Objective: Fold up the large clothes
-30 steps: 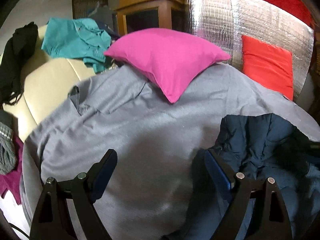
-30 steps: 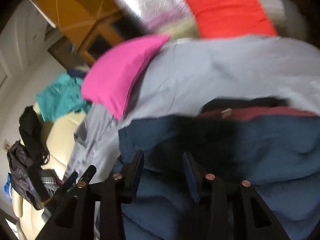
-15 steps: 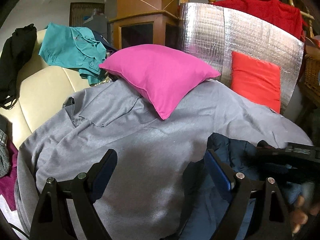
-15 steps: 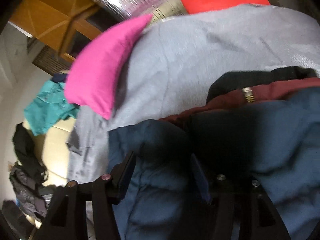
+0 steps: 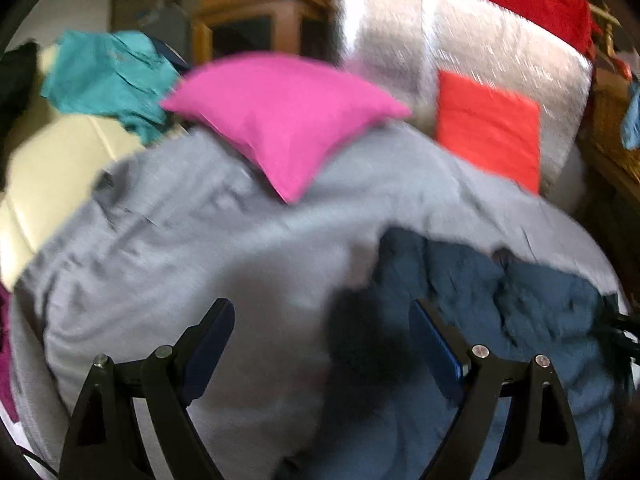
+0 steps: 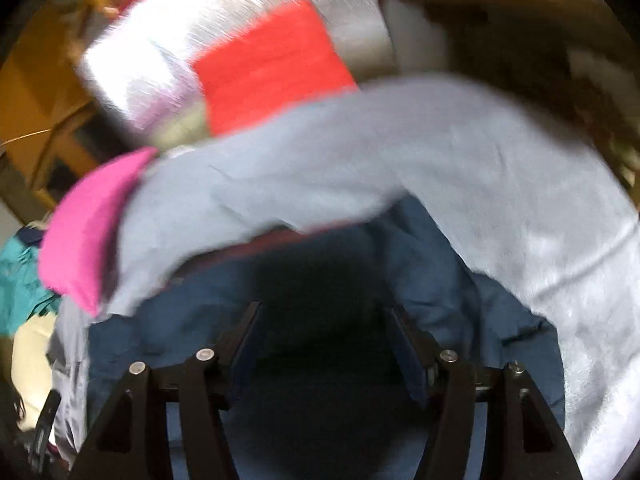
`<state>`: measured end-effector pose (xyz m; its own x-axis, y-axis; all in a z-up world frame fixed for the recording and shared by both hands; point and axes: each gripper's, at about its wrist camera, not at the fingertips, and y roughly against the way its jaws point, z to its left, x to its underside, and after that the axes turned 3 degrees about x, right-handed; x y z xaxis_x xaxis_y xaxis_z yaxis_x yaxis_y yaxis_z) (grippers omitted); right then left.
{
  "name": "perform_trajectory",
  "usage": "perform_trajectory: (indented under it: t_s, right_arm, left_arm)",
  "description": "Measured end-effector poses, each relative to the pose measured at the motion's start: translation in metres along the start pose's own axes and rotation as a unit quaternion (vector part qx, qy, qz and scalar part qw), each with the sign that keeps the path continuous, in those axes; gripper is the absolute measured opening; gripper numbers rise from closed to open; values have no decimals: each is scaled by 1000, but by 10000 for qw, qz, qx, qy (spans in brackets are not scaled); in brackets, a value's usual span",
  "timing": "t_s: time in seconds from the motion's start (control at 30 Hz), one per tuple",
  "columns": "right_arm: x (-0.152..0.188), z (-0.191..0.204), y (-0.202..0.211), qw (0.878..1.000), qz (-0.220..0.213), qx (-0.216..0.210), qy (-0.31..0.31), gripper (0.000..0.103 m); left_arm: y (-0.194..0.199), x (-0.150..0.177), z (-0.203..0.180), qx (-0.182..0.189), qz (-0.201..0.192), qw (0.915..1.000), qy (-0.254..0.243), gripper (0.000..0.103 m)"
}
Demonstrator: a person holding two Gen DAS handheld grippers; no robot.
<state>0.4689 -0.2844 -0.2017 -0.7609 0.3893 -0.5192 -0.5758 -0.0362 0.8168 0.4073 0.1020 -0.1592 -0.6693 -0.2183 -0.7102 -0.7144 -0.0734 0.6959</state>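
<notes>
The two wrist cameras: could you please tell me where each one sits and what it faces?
Left wrist: on the left claw, angled down at the grey cloth and blue jacket; its open fingers show.
Right wrist: on the right claw, angled down over the blue jacket; its fingers, opening, show with nothing pinched.
Shared: grey cloth, blue jacket, pink pillow, red cushion, foil panel.

Right tongs (image 6: pixel 320 344): jaws opening, gap now clearly wider than a second ago; nothing pressed between the pads. View has swung right: pink square cushion (image 6: pixel 80 236) pushed to left edge. Dark maroon lining seen half a second ago now nearly covered. Puffy navy-blue jacket (image 5: pixel 500 304) lies more spread over the grey sheet (image 5: pixel 160 248).
</notes>
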Motion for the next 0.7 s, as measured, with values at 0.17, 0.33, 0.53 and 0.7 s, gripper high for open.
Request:
perform_trajectory:
  t_s: [0.17,0.33,0.53,0.7]
  right_arm:
    - [-2,-22,-21,9981,281,-439,-338,68]
    - [11,-50,21,9941,-100,-913,-584,69]
    - [47,-100,75,9816,-474,-1557,-1003,71]
    - [79,-109,98,9790,-221,-1913,-671,68]
  left_arm:
    - [-39,15,-14,-3,960,9952,-160,89]
    - [-28,16,-15,19,851,9963,-93,89]
    - [-10,31,-16,-53,800,9964,-281,89]
    - [1,49,-11,-30,882,9957,-295,89]
